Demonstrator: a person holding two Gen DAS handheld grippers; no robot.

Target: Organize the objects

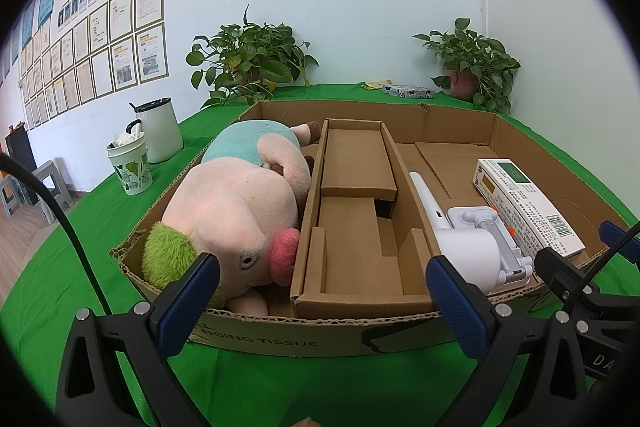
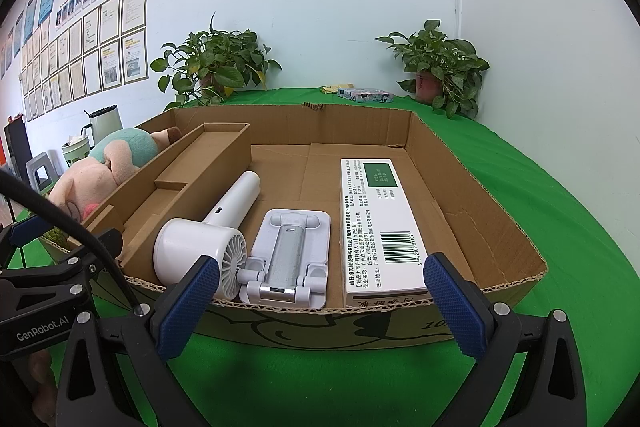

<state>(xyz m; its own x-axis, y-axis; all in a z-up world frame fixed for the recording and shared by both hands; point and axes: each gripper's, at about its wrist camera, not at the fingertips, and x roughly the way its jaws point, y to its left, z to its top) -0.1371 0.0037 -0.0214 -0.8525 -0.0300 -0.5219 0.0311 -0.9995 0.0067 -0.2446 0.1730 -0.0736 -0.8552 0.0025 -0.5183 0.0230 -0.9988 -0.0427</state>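
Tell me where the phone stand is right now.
The phone stand lies flat in the cardboard box's right section, near the front wall, between the white handheld fan and the white medicine box.

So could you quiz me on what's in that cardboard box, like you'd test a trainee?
1. True or false: the plush toy lies in the same compartment as the handheld fan.
2. Which item lies between the fan and the white medicine box? A) paper cup B) phone stand C) plant
3. Fill in: both grippers, left gripper and right gripper, are ____ and hold nothing.

Key:
1. False; a cardboard insert separates them.
2. B, the phone stand.
3. Open.
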